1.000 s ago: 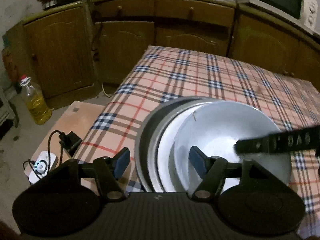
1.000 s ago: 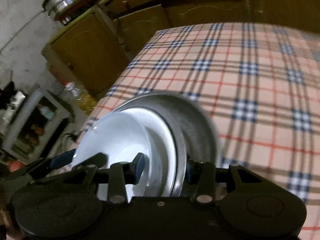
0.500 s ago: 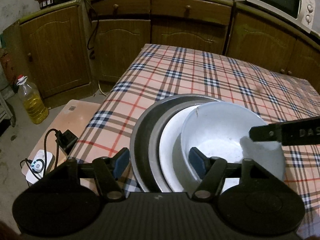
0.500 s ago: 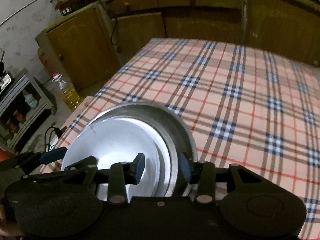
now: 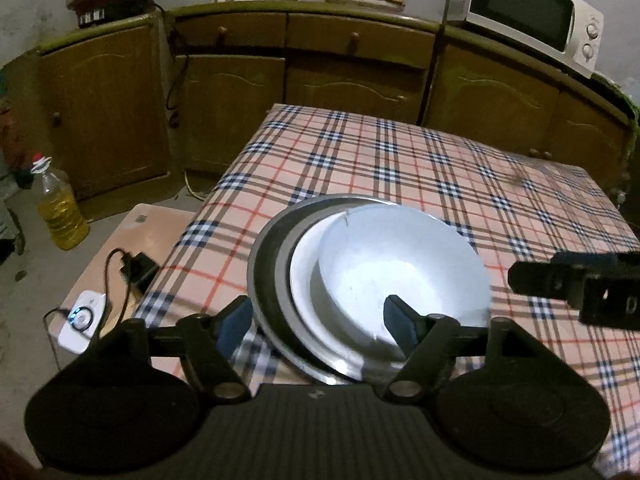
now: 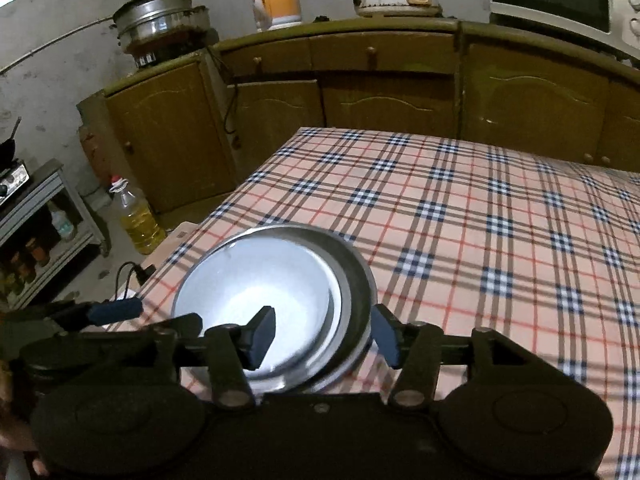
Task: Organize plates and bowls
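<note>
A white bowl (image 5: 400, 264) sits in a white plate (image 5: 306, 276), which rests in a wide grey metal dish (image 5: 266, 264), all stacked on the plaid tablecloth (image 5: 360, 160) near its left front corner. My left gripper (image 5: 316, 326) straddles the stack's near left rim; its jaws are opening and the pads do not press on it. My right gripper (image 6: 324, 332) hovers over the stack's right rim (image 6: 356, 280) with the bowl (image 6: 256, 280) beside it, jaws opening, nothing pinched. In the left wrist view the right gripper's finger (image 5: 576, 284) shows right of the bowl.
Left of the table, a low wooden stool (image 5: 120, 248) carries a charger and cable. An oil bottle (image 5: 62, 212) stands on the floor before brown cabinets (image 5: 232, 92). A microwave (image 5: 528, 12) sits on the counter. A metal shelf (image 6: 40, 208) stands at far left.
Both grippers drew back and rose from the stack. The right jaws widened off the dish rim, and the right finger moved from over the bowl to its right side.
</note>
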`<state>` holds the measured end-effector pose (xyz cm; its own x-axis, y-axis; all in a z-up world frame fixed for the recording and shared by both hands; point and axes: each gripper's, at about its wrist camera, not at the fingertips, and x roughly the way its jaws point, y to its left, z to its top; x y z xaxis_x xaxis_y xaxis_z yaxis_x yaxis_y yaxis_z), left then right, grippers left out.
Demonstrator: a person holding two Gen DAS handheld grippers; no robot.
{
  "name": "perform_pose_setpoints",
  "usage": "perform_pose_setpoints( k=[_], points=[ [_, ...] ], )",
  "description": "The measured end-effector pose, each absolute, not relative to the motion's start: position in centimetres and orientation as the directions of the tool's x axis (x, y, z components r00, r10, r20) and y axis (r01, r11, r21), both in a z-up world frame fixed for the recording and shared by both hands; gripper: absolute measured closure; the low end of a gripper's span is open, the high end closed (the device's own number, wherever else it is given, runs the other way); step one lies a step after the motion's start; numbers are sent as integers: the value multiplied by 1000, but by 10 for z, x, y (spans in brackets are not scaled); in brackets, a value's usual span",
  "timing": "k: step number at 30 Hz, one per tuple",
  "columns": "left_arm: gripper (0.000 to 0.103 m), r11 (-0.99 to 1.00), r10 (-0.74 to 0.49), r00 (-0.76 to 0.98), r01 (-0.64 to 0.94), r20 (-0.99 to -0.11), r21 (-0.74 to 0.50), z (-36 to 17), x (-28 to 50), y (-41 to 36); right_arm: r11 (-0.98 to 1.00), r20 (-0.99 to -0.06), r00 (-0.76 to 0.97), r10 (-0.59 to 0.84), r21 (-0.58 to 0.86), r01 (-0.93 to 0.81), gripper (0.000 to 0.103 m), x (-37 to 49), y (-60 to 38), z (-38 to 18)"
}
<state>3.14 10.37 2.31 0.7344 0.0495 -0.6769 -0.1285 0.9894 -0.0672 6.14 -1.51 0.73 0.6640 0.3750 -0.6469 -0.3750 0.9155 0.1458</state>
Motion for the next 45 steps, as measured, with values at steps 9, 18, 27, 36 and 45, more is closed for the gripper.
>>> perform_pose_setpoints(
  k=[9,18,27,36,45],
  points=[
    [10,990,70,737,-134,-673,-44,43,-12,86,930,-662,661,352,163,-331,34,8,-30,7],
    [0,987,120,710,-163,-694,4,42,-35,73,925,-686,633,359,170,-339,34,-19,-36,-1],
    [0,984,146,695,-176,-704,30,38,-44,65,924,-680,637,363,175,-339,34,-30,-44,-3],
    [0,982,162,684,-183,-711,47,36,-44,59,924,-680,634,368,193,-330,34,-30,-50,-6],
    [0,981,163,673,-189,-722,45,33,-43,59,922,-686,624,375,208,-327,34,-27,-51,-11]
  ],
)
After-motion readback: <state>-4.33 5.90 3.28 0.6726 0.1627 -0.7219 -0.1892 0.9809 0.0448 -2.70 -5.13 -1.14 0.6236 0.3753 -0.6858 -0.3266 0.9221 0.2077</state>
